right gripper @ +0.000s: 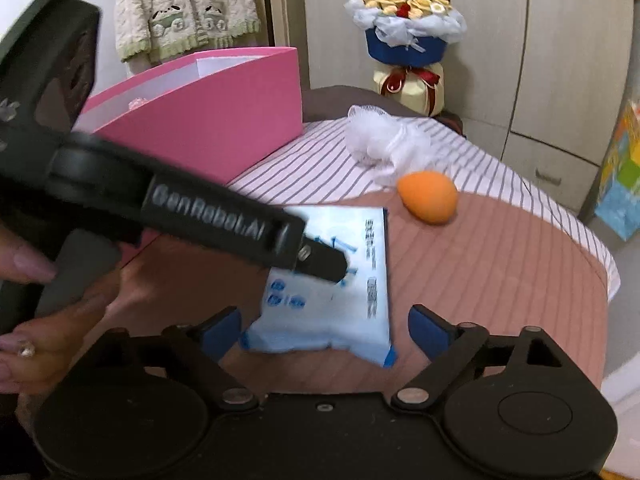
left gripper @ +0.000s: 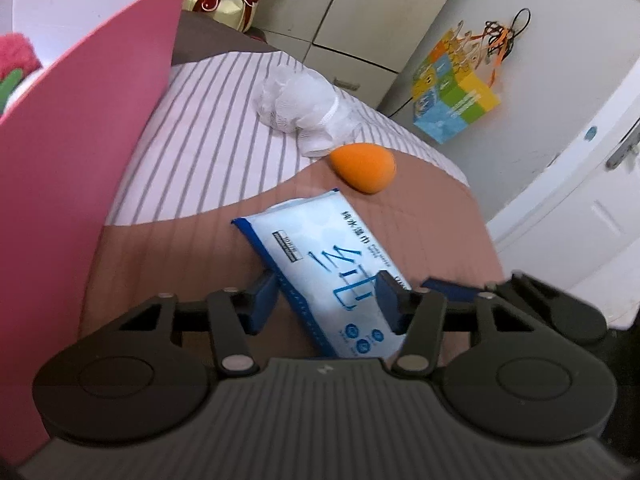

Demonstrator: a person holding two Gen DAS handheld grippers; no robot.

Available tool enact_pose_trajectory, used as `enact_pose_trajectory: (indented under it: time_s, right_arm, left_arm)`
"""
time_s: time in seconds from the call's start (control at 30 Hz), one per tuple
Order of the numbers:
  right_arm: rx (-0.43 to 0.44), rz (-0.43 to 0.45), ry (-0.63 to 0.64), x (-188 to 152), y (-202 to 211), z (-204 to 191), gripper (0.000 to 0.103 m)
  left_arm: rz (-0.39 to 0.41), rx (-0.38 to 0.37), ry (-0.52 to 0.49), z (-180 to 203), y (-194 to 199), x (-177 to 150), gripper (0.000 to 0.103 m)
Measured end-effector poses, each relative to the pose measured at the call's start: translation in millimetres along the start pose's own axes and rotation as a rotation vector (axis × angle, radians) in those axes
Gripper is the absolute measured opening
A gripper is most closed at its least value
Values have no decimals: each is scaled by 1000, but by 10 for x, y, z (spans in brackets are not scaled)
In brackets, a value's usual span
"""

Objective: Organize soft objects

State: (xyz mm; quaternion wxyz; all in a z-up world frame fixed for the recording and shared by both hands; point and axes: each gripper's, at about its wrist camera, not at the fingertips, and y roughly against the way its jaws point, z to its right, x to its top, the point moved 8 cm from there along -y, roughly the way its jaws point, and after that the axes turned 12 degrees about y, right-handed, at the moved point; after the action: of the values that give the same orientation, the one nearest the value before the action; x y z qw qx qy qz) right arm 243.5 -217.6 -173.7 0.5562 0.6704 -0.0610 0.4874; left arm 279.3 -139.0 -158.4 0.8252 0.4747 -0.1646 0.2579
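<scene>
A light blue wet-wipes pack [left gripper: 320,264] lies on the brown cover; it also shows in the right wrist view [right gripper: 340,280]. My left gripper [left gripper: 326,304] straddles the pack's near end, its blue fingers [left gripper: 264,300] against both sides, shut on it. My right gripper [right gripper: 324,334] is open, its fingers on either side of the pack's near edge without touching. Beyond lie an orange sponge egg [left gripper: 363,167] [right gripper: 429,197] and a white mesh bath puff [left gripper: 300,106] [right gripper: 384,142]. A pink box [left gripper: 80,152] [right gripper: 208,116] stands left, holding a red soft item [left gripper: 16,56].
The bed's striped sheet [left gripper: 208,136] ends at a rounded edge to the right. A bouquet [right gripper: 408,40] stands behind the bed by the wardrobe [right gripper: 560,60]. A colourful bag [left gripper: 452,92] hangs on the wall. A white door [left gripper: 580,200] is at right.
</scene>
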Motion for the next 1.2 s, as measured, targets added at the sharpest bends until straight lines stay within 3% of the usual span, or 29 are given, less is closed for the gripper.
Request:
enact_pose_trajectory:
  time_s: [0.13,0.23,0.43,0.77,1.2]
  right_arm:
    - [9,11,-5,18,-169,6,91]
    - [-14,45,71,-11,-86,-134,75]
    - [-49,50,-57,-27,22,-77,62]
    - [-58,66,-157,-57,277,-182,60]
    - [-107,48,-129,15,843,-538,60]
  left_arm:
    - [19,17,10,-13,19,-39,48]
    - [25,10,0,10,40,-78,48]
    - [13,-23,-47,109,95,-185,48]
    - [-6,-32,-136,268,436,-354,48]
    - [6,-101,-233,425,1184,-569,48]
